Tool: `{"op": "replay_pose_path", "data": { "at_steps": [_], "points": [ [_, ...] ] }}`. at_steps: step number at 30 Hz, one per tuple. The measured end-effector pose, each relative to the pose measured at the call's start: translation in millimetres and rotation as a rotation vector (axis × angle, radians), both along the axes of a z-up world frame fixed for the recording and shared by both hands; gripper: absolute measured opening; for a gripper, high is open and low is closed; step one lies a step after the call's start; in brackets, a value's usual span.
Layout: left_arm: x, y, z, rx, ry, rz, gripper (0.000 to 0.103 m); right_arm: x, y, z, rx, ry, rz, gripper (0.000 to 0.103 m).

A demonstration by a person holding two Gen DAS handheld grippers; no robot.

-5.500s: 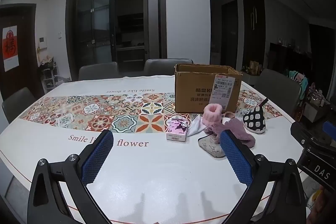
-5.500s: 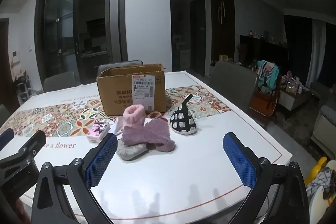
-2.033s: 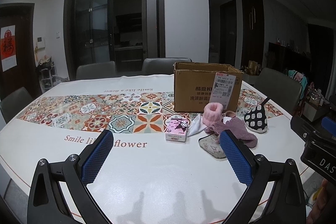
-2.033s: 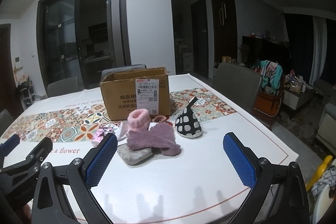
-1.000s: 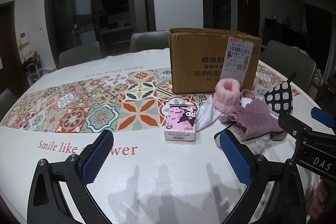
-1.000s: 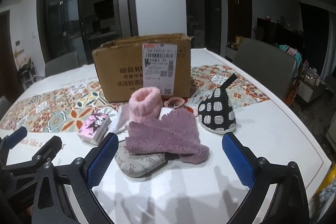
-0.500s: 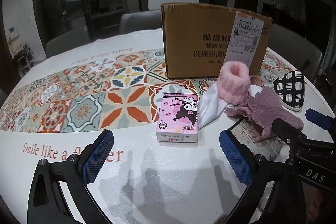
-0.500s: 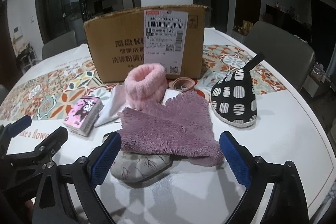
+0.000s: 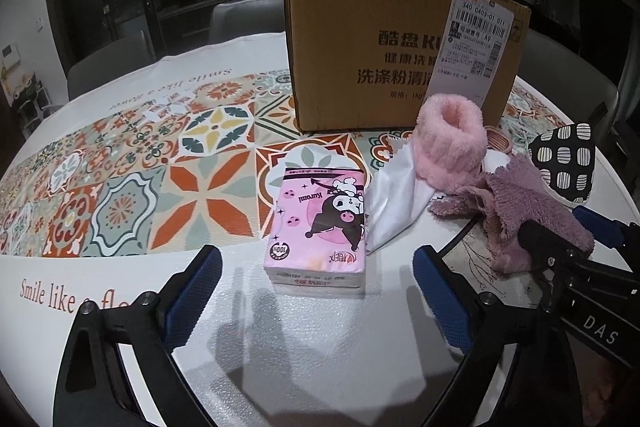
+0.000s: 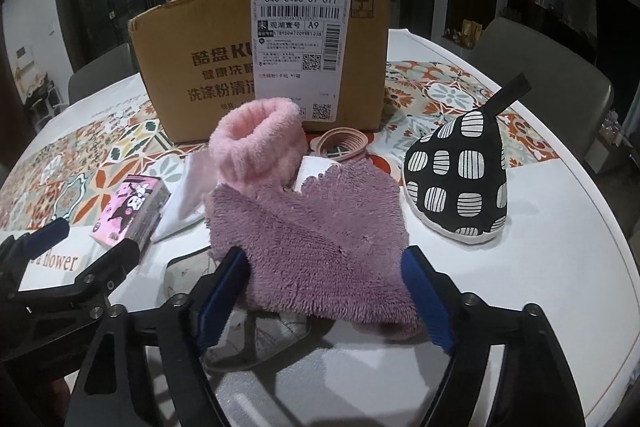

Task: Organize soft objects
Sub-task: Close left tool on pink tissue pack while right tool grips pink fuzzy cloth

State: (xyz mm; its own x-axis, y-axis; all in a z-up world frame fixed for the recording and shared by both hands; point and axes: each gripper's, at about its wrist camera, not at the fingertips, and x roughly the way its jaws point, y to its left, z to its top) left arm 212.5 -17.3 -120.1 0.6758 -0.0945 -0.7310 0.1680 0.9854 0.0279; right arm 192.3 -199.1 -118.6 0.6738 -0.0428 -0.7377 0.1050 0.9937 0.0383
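Lying flat on the glossy white counter [image 9: 320,347], just ahead of the left tongs [image 9: 316,291], is a pink tissue pack [image 9: 320,223], a soft-sided rectangle with a cartoon print. Those tongs stand wide apart, having just narrowed slightly, with nothing between their ribbed blue pads. Right of the pack a thin white cloth [image 9: 396,203] tapers to a point, and a fluffy pink cuff [image 10: 260,147] stands like a short tube before the corrugated cardboard box [image 10: 260,59]. A shaggy purple towel [image 10: 316,231], scalloped along its far edge, drapes over a flat grey printed pouch [image 10: 264,339]. The right tongs [image 10: 324,291] have just been closing and straddle the towel's near edge; the pads seem not yet to press it, though the pile hides the contact. Farthest right sits a black cone-shaped mitt [image 10: 460,187] with white striped squares and a hanging loop. Bare counter stretches beyond it to the rounded rim.
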Motion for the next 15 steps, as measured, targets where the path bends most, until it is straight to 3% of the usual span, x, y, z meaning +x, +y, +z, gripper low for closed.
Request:
{"op": "replay_pose_path", "data": {
  "at_steps": [4,13,15],
  "points": [
    [3.3,-2.0,-1.2,-0.004,0.002,-0.008,0.089,2.0,-1.4,0.7,0.01,-0.002,-0.004,0.069],
    [7.6,-2.5,-3.3,-0.015,0.007,-0.025,0.051,4.2,0.0,6.3,0.021,-0.008,0.004,0.048],
    [7.0,-1.7,-2.8,-0.022,0.008,-0.031,0.051,3.3,0.3,8.2,0.024,-0.007,0.006,0.042]
  ]
}}
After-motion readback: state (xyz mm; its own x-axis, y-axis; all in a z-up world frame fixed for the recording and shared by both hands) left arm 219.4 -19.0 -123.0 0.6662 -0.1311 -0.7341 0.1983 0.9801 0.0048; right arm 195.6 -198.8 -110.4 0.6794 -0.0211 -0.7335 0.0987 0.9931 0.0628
